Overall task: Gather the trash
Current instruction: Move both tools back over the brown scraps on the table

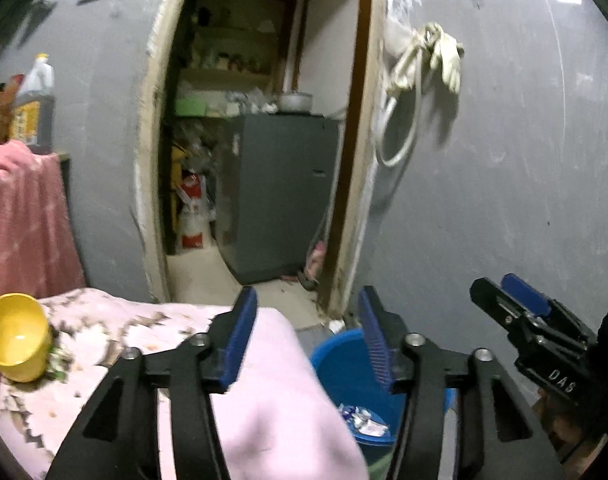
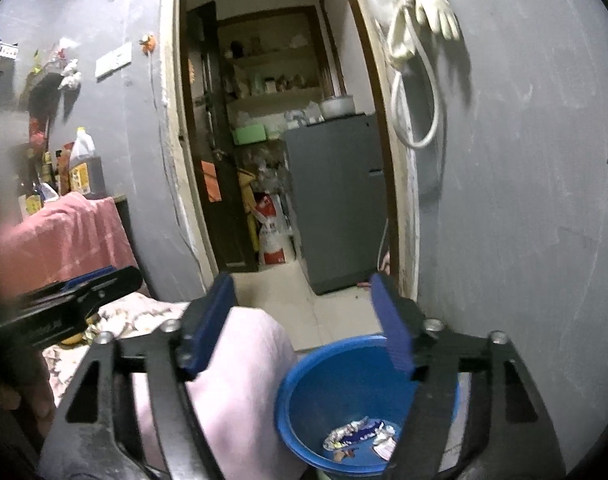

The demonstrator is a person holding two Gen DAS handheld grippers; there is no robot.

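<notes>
A blue bucket (image 2: 304, 396) stands on the floor beside a pink-covered table; it also shows in the left wrist view (image 1: 340, 364). Crumpled wrappers (image 2: 358, 436) lie at its bottom, also seen in the left wrist view (image 1: 362, 420). My right gripper (image 2: 304, 320) is open and empty, above the bucket. My left gripper (image 1: 308, 336) is open and empty, above the table's corner and the bucket's rim. The right gripper (image 1: 500, 300) shows at the right of the left wrist view. The left gripper (image 2: 116, 280) shows at the left of the right wrist view.
A yellow cup (image 1: 16, 340) lies on its side on the patterned pink cloth (image 1: 116, 332). A doorway leads to a grey fridge (image 2: 336, 200). Gloves and a white cord (image 2: 420, 28) hang on the grey wall. Bottles (image 2: 84, 168) stand at the left.
</notes>
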